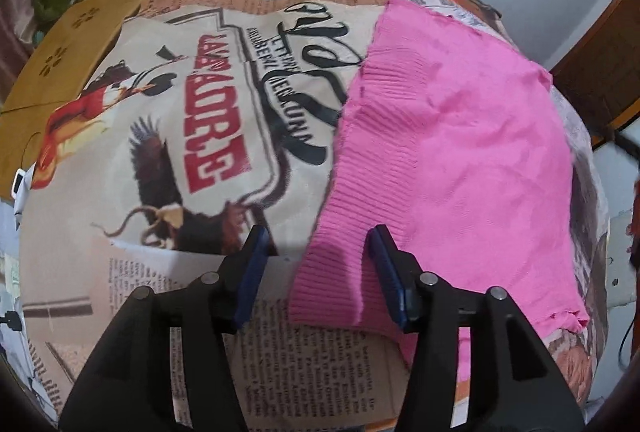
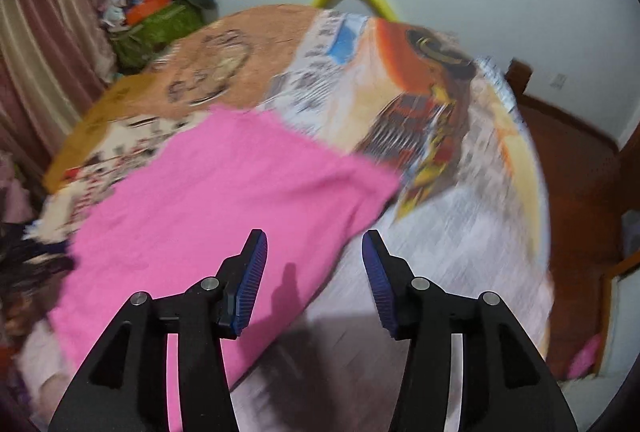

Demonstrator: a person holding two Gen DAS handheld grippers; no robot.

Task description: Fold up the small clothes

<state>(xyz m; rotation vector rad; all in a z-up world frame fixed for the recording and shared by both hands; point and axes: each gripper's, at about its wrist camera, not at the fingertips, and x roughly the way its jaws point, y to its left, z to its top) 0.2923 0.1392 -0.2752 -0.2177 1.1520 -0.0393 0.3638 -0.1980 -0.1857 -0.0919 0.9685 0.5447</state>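
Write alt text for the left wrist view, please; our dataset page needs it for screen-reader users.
A pink knit garment lies flat on a table covered with a newspaper-print cloth, ribbed hem nearest the camera. The left gripper hovers open over the hem's corner, its blue-padded fingers apart and not pressing the fabric.

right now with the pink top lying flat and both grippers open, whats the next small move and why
Probably close the left gripper on the ribbed hem lying between its open pads. The pink top lies flat on the printed tablecloth, and the right gripper is open with only the top's edge under it, so neither holds cloth for a fold.
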